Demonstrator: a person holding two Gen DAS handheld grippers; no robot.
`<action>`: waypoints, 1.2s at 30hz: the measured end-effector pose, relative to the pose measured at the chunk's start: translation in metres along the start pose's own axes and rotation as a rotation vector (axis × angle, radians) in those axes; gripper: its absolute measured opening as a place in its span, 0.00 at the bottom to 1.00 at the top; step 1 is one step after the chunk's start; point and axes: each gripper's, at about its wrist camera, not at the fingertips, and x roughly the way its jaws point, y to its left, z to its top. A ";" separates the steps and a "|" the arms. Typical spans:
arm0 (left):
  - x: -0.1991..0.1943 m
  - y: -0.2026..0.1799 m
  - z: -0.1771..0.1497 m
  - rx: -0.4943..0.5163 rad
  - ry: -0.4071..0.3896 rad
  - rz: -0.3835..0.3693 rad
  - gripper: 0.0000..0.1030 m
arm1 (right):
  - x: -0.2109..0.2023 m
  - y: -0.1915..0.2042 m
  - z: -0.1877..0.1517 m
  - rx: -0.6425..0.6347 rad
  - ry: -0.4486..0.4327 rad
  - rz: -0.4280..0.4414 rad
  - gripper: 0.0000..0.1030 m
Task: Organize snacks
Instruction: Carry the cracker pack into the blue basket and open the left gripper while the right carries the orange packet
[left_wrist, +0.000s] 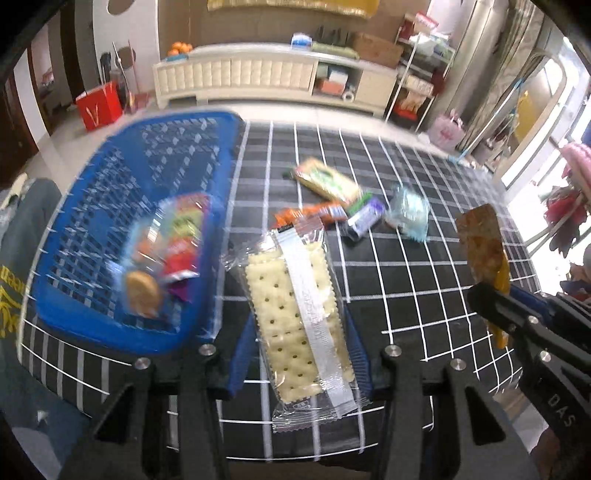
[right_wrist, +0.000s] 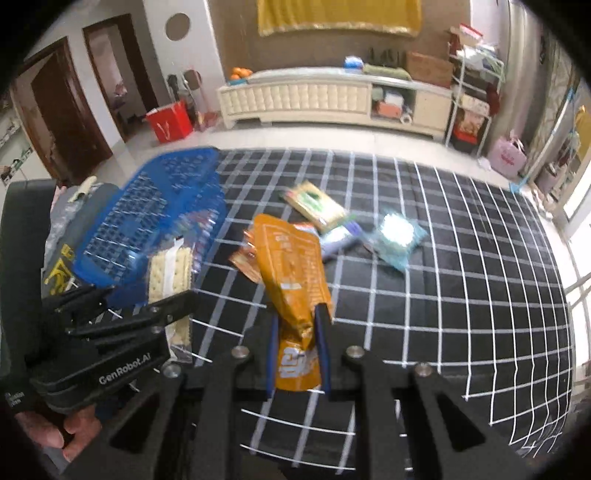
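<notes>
Left wrist view: The left gripper (left_wrist: 301, 354) is closed on a clear cracker pack (left_wrist: 295, 314), which stands lengthwise between the blue pads at lower centre, clear of the cloth. The blue basket (left_wrist: 110, 177) fills the left of the frame. Its contents are blurred; several wrapped snacks (left_wrist: 162, 254), among them a round biscuit, lie in its near end. At centre, 4 loose items remain on the checked tablecloth (left_wrist: 406, 295): a green pack (left_wrist: 327, 181), an orange pack (left_wrist: 306, 214), a purple pack (left_wrist: 362, 219) and a pale blue bag (left_wrist: 408, 214). At right, the right gripper holds a brown-orange pouch (left_wrist: 482, 247) upright.

Right wrist view: The right gripper (right_wrist: 297, 354) is clamped narrow on the orange pouch (right_wrist: 291, 273), which rises from the pads at centre. The left gripper (right_wrist: 162, 314) sits at lower left, holding the cracker pack (right_wrist: 170, 269) just in front of the basket (right_wrist: 155, 206). The green pack (right_wrist: 316, 205), purple pack (right_wrist: 338, 236) and blue bag (right_wrist: 399, 236) lie upper centre on the cloth.

Status, as a judgement: part done. Some snacks are binned, 2 are in hand and not yet deposited, and about 4 remain to collect.
</notes>
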 end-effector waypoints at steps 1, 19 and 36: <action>-0.008 0.007 0.001 0.002 -0.011 -0.004 0.42 | -0.005 0.010 0.005 -0.011 -0.012 0.007 0.21; -0.053 0.147 0.035 -0.035 -0.057 0.096 0.42 | 0.029 0.131 0.063 -0.126 -0.043 0.215 0.21; 0.020 0.160 0.038 0.010 0.102 0.027 0.43 | 0.085 0.147 0.073 -0.135 0.044 0.209 0.22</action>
